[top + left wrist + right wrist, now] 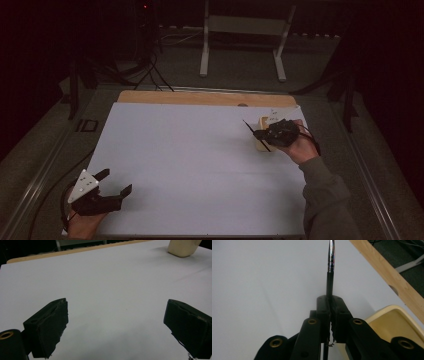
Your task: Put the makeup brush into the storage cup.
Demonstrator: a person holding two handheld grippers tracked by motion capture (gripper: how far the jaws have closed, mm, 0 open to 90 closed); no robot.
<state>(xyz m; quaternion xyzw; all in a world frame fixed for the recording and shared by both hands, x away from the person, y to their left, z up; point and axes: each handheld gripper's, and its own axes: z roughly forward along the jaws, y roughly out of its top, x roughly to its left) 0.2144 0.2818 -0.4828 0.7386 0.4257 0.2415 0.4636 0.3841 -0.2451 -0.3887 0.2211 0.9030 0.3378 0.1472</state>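
Right tool [329,315] clamps pen [330,270], tip cut off above

A dim lab or test room is shown. A wooden table [150,96] covered by a white sheet [190,160] is set among grey floor, black cables [150,75] and a white metal stand [245,30]. Handheld grippers with cameras are used at it.
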